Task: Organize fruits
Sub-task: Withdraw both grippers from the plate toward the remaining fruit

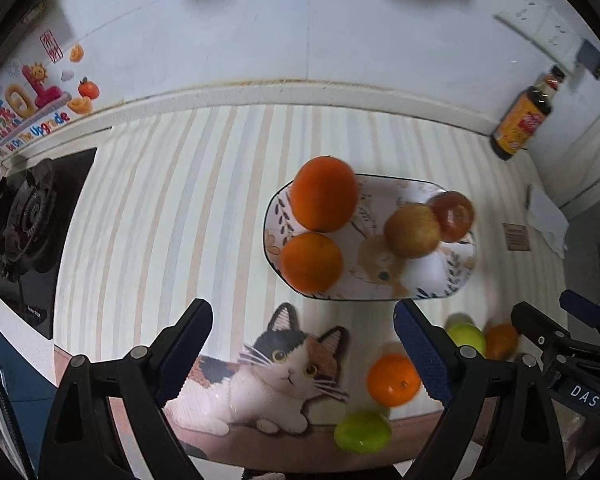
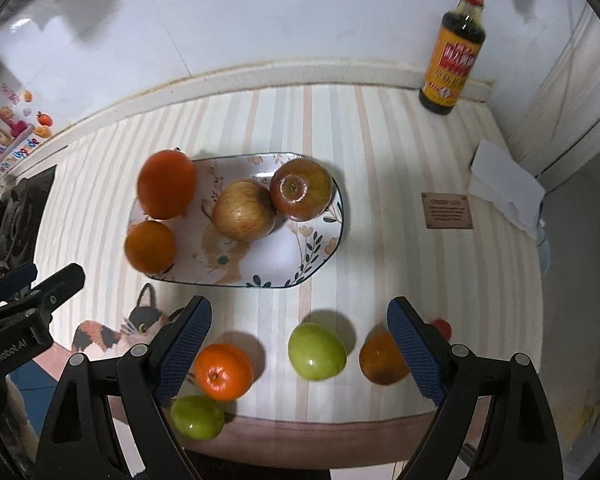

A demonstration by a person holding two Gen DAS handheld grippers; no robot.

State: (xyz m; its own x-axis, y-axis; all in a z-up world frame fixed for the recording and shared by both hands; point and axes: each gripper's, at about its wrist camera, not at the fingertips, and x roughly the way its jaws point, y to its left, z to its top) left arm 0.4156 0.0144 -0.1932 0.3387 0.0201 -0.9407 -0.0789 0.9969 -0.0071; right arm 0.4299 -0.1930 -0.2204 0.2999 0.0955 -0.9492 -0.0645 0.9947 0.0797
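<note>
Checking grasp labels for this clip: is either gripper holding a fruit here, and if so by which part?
Nothing is held. The left gripper and right gripper both stand open and empty above the mat.

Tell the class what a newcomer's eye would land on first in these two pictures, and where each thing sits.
First comes the patterned plate mid-counter on the striped mat, with two oranges at its left end and two apples toward its right. Next, the loose fruit near the counter's front edge: a small orange, two green fruits and a dull orange one. A dark sauce bottle stands at the back right by the wall.
</note>
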